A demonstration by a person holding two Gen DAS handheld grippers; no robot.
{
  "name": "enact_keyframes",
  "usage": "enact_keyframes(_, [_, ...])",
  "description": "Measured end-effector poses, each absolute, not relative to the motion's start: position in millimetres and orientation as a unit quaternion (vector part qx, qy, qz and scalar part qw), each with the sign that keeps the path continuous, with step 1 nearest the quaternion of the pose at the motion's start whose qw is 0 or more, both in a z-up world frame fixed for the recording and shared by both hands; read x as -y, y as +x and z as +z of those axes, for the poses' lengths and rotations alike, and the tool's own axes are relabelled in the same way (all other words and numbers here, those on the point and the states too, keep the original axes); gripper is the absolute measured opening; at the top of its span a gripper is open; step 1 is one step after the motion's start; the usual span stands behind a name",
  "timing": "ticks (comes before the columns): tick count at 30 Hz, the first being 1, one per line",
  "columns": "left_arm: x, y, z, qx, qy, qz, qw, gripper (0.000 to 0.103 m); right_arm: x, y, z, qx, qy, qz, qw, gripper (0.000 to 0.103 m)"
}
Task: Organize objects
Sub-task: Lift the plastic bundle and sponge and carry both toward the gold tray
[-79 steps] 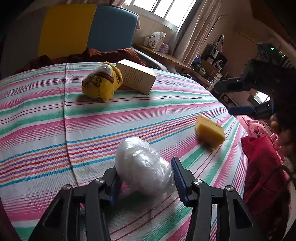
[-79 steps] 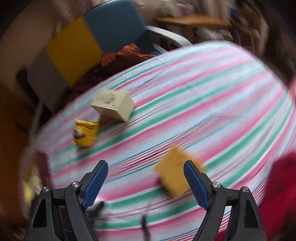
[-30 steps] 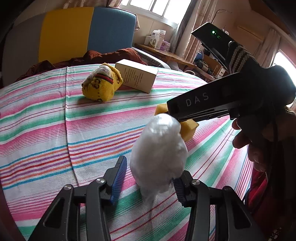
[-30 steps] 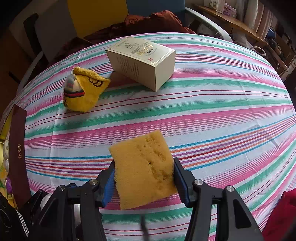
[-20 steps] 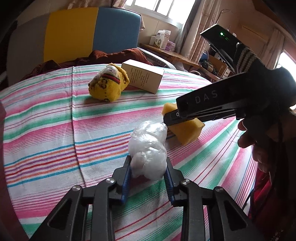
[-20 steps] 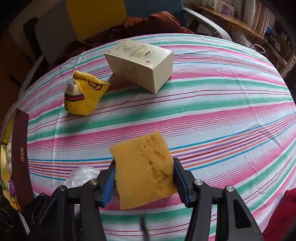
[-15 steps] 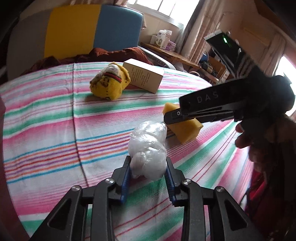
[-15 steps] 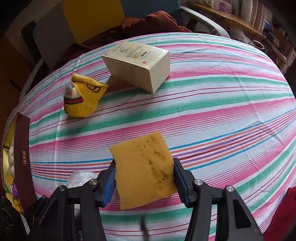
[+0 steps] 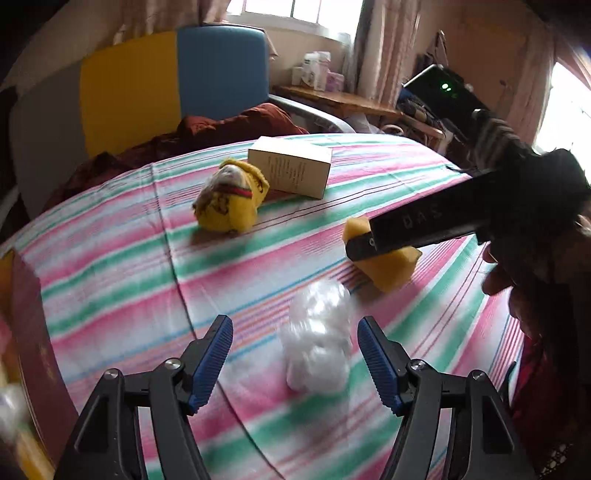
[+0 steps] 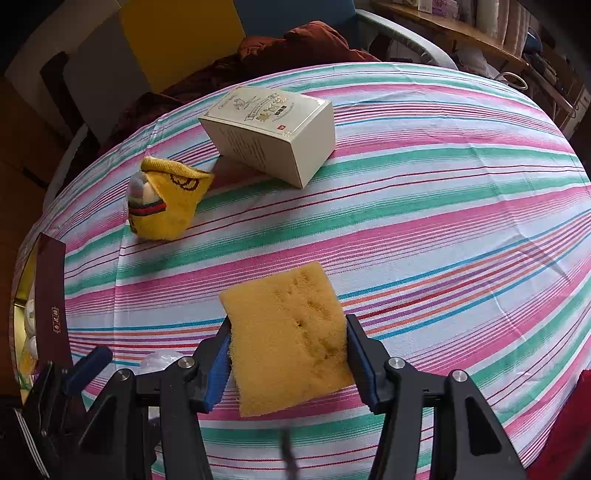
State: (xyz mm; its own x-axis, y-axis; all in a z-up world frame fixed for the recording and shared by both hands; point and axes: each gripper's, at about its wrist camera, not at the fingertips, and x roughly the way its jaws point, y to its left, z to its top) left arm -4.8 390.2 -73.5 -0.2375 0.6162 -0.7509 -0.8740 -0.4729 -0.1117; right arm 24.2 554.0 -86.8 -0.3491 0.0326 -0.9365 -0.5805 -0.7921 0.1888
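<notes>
Left tongs (image 9: 294, 360) just sprung apart, freeing plastic wad (image 9: 317, 341) between them; sponge (image 10: 288, 341) clamped in right tongs (image 10: 287, 363), placement pending.

From my left tool's view, the round table (image 9: 110, 258) wears a cloth striped pink, green and white. Beyond it at twelve o'clock stands a chair (image 9: 173, 81) with grey, yellow and blue back panels and a dark red cloth (image 9: 236, 125) heaped on its seat. At one o'clock a wooden shelf (image 9: 340, 98) runs under a bright window (image 9: 295, 11) with pale curtains (image 9: 376, 44). Daylight glares from another window (image 9: 569, 107) at three o'clock.
</notes>
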Motion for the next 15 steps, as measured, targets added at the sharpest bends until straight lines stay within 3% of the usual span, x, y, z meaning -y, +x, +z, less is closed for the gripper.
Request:
enact_keyframes(1, [-394, -8, -75, -0.177, -0.385, 0.765, 0.485, 0.067, -554, 24, -87, -0.256, -0.536, 0.781, 0.196, 0.056])
enact_keyframes(3, [-401, -12, -81, -0.185, -0.4, 0.751, 0.491, 0.051, -554, 24, -88, -0.254, -0.536, 0.781, 0.195, 0.056])
enact_keyframes(4, [-403, -12, -84, -0.19, -0.409, 0.744, 0.493, 0.034, -553, 19, -91, -0.253, -0.537, 0.781, 0.194, 0.056])
enact_keyframes(15, [-368, 18, -67, -0.176, -0.369, 0.78, 0.473, 0.033, -549, 27, -83, -0.241, -0.531, 0.793, 0.176, 0.056])
